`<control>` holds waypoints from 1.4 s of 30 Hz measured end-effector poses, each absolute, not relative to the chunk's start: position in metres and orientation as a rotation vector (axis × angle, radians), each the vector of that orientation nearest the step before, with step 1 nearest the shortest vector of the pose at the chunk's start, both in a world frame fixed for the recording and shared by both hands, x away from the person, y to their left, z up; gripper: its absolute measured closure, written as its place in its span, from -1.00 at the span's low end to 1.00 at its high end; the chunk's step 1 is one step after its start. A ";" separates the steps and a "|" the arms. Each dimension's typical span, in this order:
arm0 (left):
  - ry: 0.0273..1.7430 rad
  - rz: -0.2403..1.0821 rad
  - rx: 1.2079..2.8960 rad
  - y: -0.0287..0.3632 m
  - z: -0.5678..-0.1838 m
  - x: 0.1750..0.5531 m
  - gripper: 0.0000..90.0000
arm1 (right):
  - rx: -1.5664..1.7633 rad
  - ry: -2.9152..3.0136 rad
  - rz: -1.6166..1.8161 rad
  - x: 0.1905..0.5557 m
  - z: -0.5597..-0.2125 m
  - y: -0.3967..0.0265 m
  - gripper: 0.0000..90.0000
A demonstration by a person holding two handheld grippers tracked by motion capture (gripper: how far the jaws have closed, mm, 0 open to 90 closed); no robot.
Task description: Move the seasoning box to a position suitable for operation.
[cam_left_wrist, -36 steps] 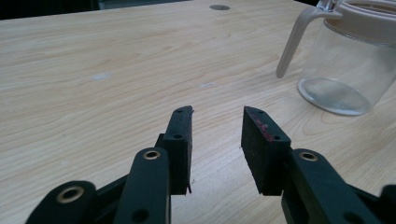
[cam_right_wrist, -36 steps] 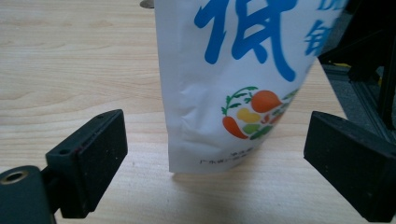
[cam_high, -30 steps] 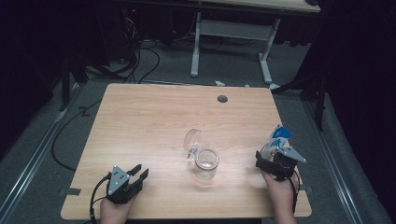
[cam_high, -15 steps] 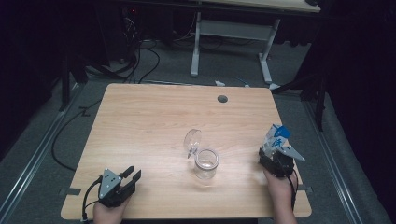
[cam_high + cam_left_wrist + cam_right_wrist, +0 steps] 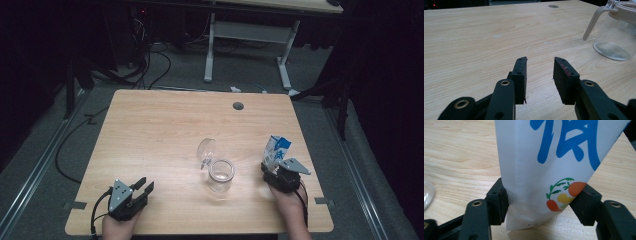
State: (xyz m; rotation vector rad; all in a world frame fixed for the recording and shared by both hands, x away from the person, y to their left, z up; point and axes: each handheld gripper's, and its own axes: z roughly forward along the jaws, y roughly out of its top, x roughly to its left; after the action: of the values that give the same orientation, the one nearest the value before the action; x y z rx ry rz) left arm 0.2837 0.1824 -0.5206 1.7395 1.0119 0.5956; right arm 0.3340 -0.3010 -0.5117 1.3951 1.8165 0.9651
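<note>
A white milk carton [image 5: 276,150] with blue lettering leans at the table's right side, and my right gripper [image 5: 271,169] is shut on its lower part. In the right gripper view both pads press the carton [image 5: 549,150] between the right gripper's [image 5: 541,197] jaws, which have just been closing on it. A clear glass jar [image 5: 221,175] stands mid-table with its hinged lid [image 5: 205,151] swung up. My left gripper [image 5: 142,186] rests open near the front left edge, nothing between its jaws. In the left gripper view, the left gripper [image 5: 540,62] points across bare wood with the jar [image 5: 616,35] off to the right.
The wooden table [image 5: 160,130] has a round cable hole [image 5: 238,106] near its far edge. Beyond it stand a white desk frame [image 5: 247,35] and cables on a grey floor.
My right gripper has moved left toward the jar with the carton in it. The left gripper has stayed where it was.
</note>
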 end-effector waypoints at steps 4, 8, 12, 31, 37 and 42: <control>0.999 0.585 1.747 0.178 -0.521 0.287 0.42 | 1.399 1.817 0.967 0.331 -0.511 -0.302 -0.21; 0.984 0.575 1.751 0.174 -0.521 0.290 0.41 | 1.401 1.811 0.961 0.327 -0.511 -0.302 -0.22; 0.971 0.563 1.755 0.169 -0.520 0.294 0.41 | 1.403 1.811 0.953 0.322 -0.511 -0.302 -0.22; 0.926 0.529 1.770 0.152 -0.520 0.305 0.41 | 1.375 1.782 0.991 0.300 -0.502 -0.312 0.11; 0.926 0.532 1.774 0.152 -0.520 0.305 0.41 | 1.355 1.756 1.017 0.298 -0.497 -0.304 0.02; 0.937 0.538 1.767 0.156 -0.520 0.302 0.41 | 1.363 1.754 0.964 0.303 -0.500 -0.300 0.18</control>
State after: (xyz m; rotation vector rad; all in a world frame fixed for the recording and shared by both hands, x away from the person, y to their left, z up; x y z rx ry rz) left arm 0.3021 0.1561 -0.5204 1.7666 0.9370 0.5380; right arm 0.3029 -0.3005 -0.4998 1.3628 1.7541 0.9637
